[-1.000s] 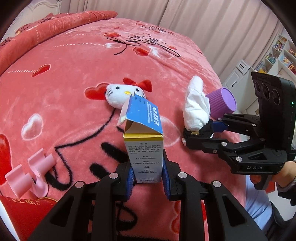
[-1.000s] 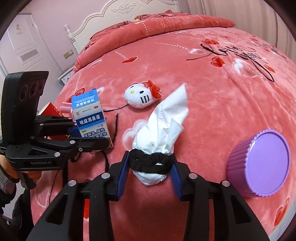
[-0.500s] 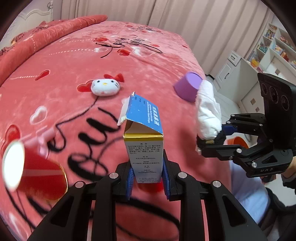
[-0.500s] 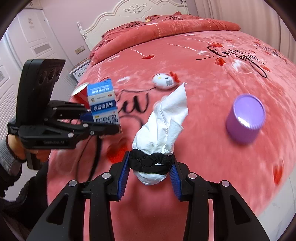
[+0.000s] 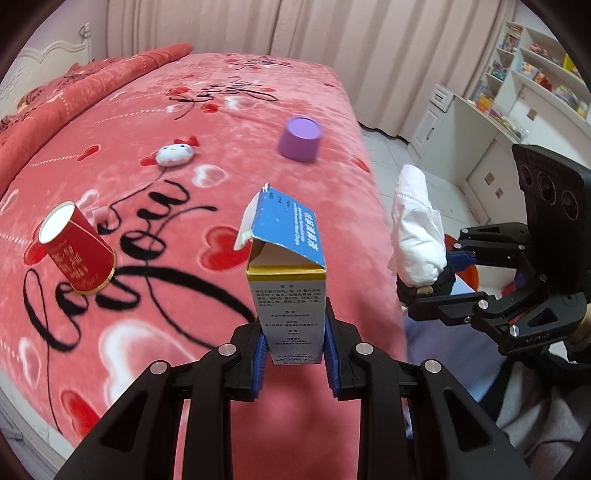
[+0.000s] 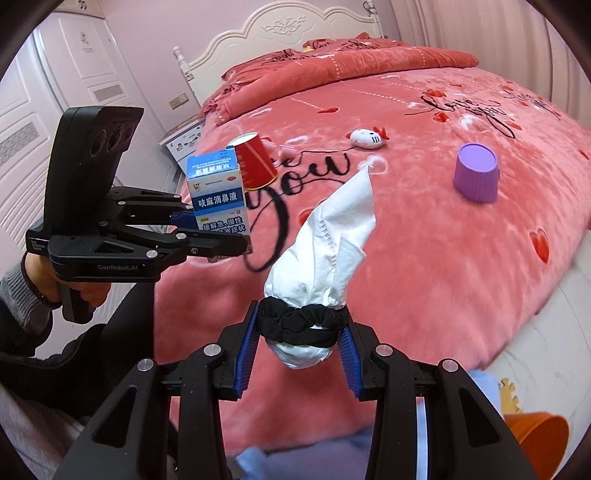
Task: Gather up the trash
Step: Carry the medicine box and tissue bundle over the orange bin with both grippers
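A: L hand first – pose?

B: Left gripper tilts down toward the bed, held off the bedspread near its front edge. Its blue pads are clamped on the lower part of a small medicine box, upright, top flap open. In the right wrist view a bare hand w/ a grey sleeve grips its handle at far left.

A: And R?

B: Right gripper also pitched down, fingers closed on a white tissue wad w/ a black scrunchie wrapped round its base; the tissue tip points up and away. It sits just right of the box, at about the same height, off the bed corner.

A: What's on the bed, L to R?

B: Red paper cup tipped on its side, a white cat plush, then a purple ridged cup standing upside down. All well apart from both grippers.

A: Anything only one view gives?

B: Left wrist view: curtains, white desk and shelves at right. Right wrist view: the headboard, white door, the box's printed front, plus an orange bin on the floor at bottom right.
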{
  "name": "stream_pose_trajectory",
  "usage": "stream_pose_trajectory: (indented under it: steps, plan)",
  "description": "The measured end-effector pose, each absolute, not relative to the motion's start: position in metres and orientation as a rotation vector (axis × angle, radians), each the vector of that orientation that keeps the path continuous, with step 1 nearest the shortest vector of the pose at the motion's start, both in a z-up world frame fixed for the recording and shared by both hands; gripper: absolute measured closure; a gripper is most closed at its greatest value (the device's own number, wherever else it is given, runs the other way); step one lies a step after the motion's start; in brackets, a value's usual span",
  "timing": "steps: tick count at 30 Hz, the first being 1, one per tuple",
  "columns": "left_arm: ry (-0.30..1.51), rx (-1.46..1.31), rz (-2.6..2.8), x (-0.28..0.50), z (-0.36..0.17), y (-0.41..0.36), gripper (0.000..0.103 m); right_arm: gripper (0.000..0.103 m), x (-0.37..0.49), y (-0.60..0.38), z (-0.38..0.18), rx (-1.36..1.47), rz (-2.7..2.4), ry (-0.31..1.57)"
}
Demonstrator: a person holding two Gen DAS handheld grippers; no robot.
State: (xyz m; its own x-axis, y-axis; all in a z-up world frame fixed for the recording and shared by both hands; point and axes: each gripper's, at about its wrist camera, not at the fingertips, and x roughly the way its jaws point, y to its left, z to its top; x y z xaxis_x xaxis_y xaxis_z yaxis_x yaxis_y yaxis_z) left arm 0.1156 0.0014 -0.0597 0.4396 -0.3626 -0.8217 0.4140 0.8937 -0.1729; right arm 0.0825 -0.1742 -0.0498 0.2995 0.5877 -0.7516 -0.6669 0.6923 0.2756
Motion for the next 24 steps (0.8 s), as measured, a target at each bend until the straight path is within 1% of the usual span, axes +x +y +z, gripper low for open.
stream_pose_trajectory:
  steps: [11, 15, 24]
  plan:
    - [0.983, 0.129, -0.545, 0.079, -0.049, -0.046, 0.076, 0.063, 0.043, -0.225, -0.03, -0.049, 0.773, 0.881]
    - [0.974, 0.174, -0.59, 0.083, -0.044, -0.076, 0.076, 0.063, 0.039, -0.252, -0.023, -0.029, 0.728, 0.854]
    - [0.967, 0.286, -0.742, 0.1, -0.045, -0.163, 0.076, 0.063, 0.032, -0.347, -0.015, 0.045, 0.56, 0.818]
